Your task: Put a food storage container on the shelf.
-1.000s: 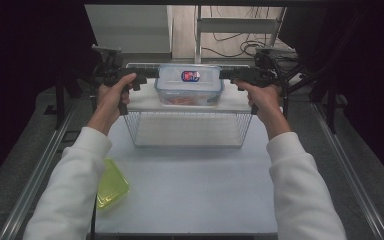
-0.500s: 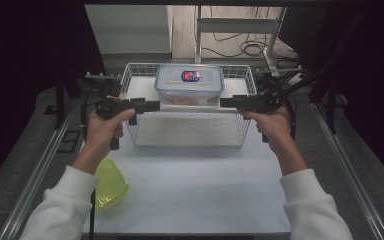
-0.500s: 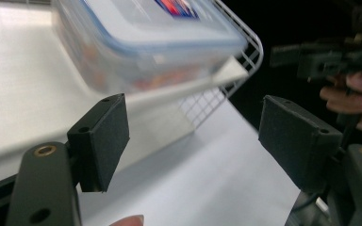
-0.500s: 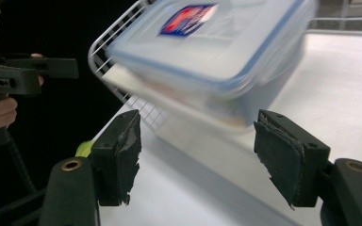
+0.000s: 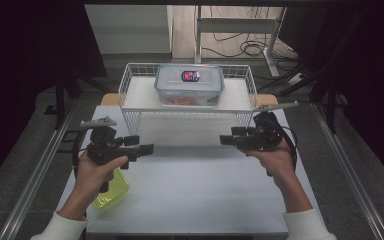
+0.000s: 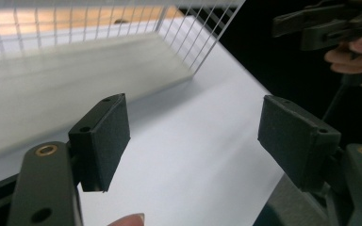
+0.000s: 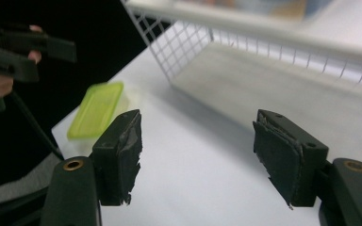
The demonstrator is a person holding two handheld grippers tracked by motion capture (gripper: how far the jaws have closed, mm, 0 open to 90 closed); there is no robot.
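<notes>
The clear lidded container (image 5: pixel 189 84) is sitting on top of the white wire rack (image 5: pixel 130 85) at the far middle of the desk (image 5: pixel 200 200), its long axis running side to side, roughly midway between the two tools and beyond both. The left tool (image 5: pixel 145 148) and the right tool (image 5: pixel 226 140) are hovering over the desk, pointing inward at each other, jaws standing wide apart and gripping nothing. A yellow-green lid (image 7: pixel 95 109) is lying by the left hand (image 5: pixel 96 170), so that hand looks nearer to it.
</notes>
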